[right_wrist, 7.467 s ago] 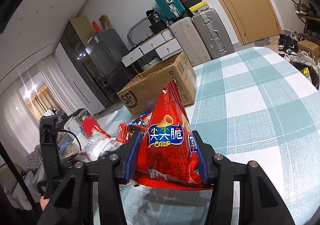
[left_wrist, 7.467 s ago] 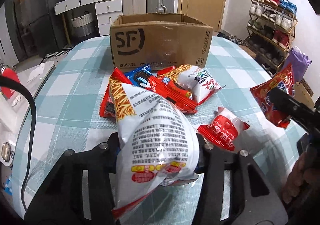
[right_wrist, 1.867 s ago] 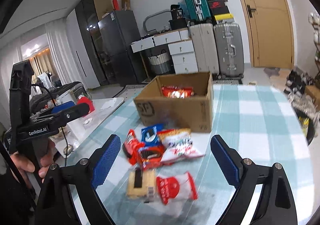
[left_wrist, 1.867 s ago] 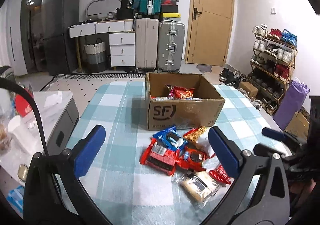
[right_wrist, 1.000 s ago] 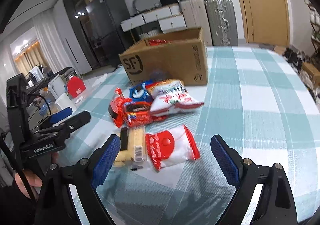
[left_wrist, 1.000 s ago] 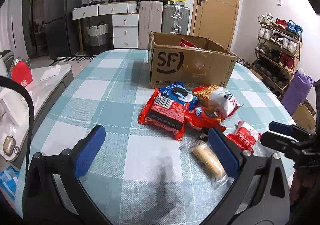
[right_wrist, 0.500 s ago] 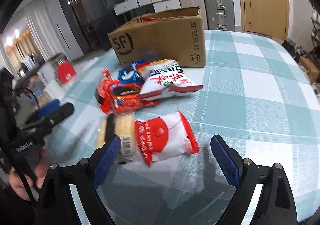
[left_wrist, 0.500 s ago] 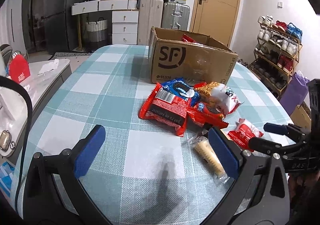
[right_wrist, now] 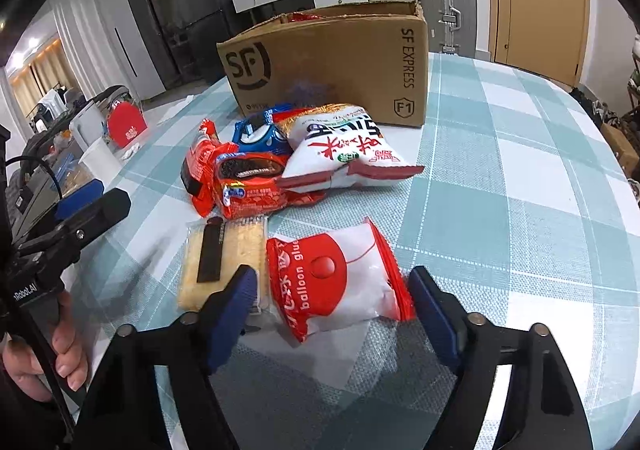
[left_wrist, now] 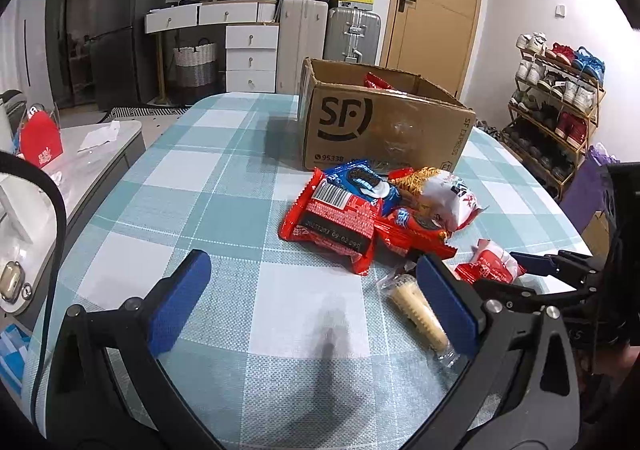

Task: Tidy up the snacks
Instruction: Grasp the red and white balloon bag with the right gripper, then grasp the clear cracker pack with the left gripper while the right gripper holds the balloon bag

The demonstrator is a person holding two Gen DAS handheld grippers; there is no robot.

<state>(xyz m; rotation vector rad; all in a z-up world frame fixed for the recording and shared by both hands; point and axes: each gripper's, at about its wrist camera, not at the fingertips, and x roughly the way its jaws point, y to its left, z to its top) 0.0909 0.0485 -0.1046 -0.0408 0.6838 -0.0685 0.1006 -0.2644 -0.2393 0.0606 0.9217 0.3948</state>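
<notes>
**Right gripper closing around the balloon-glue packet**

The right gripper [right_wrist: 330, 304] straddles the red-and-white "balloon glue" packet [right_wrist: 336, 282], which lies on the checked tablecloth [right_wrist: 520, 178] in front of the SF cardboard box [right_wrist: 332, 62]. Its jaws have just been narrowing with the packet between them, but the blue pads do not yet press its sides. A clear-wrapped biscuit pack [right_wrist: 224, 262] lies just beside the packet, farther from the box than the heap of red, blue and white snack bags [right_wrist: 280, 158]. The left gripper [left_wrist: 316, 298] hovers wide open and empty, well short of the box.
</notes>
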